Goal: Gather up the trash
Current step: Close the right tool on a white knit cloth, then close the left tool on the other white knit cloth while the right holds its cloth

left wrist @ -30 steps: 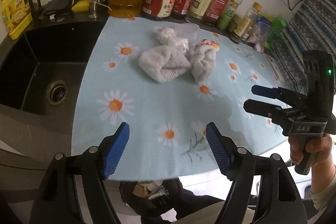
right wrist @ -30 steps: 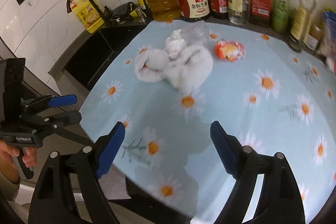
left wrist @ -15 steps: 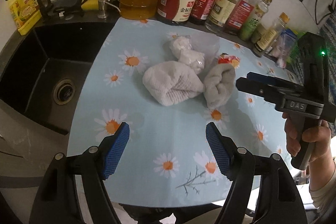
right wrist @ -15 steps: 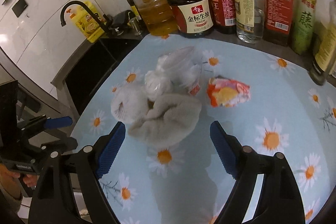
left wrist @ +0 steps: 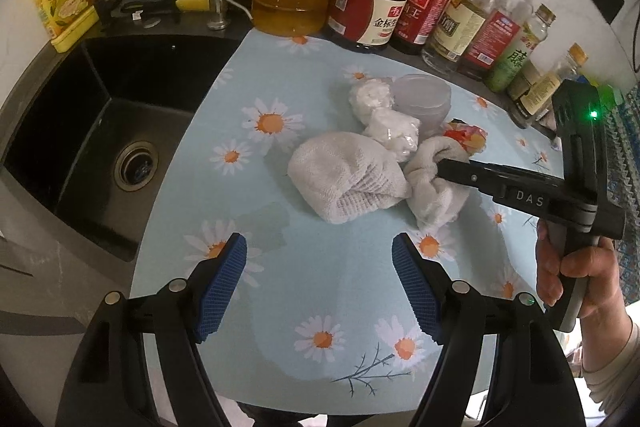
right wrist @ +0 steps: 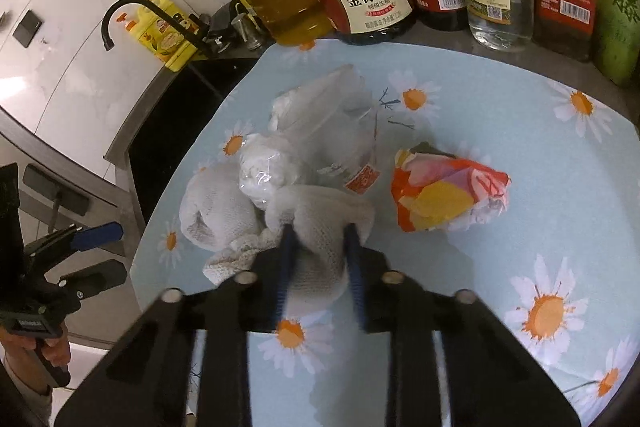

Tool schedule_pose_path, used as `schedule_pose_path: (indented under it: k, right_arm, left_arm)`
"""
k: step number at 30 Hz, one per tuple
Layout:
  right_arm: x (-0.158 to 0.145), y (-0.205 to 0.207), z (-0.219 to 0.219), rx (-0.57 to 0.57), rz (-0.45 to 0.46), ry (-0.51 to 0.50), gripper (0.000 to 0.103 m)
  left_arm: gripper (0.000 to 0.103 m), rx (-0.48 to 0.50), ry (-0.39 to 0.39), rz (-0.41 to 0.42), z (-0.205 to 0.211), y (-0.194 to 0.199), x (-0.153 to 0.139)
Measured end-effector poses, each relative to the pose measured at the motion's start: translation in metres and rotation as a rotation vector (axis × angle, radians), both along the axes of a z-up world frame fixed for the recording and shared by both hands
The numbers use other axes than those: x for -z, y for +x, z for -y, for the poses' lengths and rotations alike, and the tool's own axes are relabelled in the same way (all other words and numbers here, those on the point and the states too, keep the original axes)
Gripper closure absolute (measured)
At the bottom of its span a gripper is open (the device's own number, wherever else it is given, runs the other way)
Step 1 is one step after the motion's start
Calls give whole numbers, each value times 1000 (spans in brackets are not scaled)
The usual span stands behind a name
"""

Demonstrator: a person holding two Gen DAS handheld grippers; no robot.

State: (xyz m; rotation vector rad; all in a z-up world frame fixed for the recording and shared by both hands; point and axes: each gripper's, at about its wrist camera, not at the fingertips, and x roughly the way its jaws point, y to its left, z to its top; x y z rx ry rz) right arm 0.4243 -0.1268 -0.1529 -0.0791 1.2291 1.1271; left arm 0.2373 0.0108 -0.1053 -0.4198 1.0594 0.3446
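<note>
Right claw (right wrist: 318,259) just closed, pinching the near end of the grey rag (right wrist: 320,227) mid-surface (right wrist: 460,307), rag's length running away toward the bottles; left claw (left wrist: 320,283) wide open, empty, well short of the pile; colourful wrapper (right wrist: 448,197) just right of the pinch
</note>
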Motion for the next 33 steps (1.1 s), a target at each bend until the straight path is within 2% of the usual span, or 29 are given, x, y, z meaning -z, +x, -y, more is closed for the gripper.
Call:
schedule_pose_path:
  k: [10, 13, 18, 20, 28, 33]
  right_arm:
    - [-14, 3, 24, -15, -16, 80, 90]
    - [-24, 3, 37, -8, -16, 113, 90]
    - [-40, 1, 60, 4, -6, 153, 90]
    - [-42, 0, 69, 6, -3, 161, 90]
    - [-37, -1, 93, 23, -16, 161, 90]
    - [-29, -1, 101, 23, -39, 155, 90]
  left_arm:
    - [30, -4, -5, -25, 4, 19, 5]
    - [23, 2, -7, -31, 6, 26, 8]
    - [22, 7, -10, -39, 5, 43, 12]
    - [18, 8, -9, -49, 4, 51, 15]
    - [17, -4, 16, -117, -1, 82, 32]
    - [18, -20, 6, -143, -6, 92, 42]
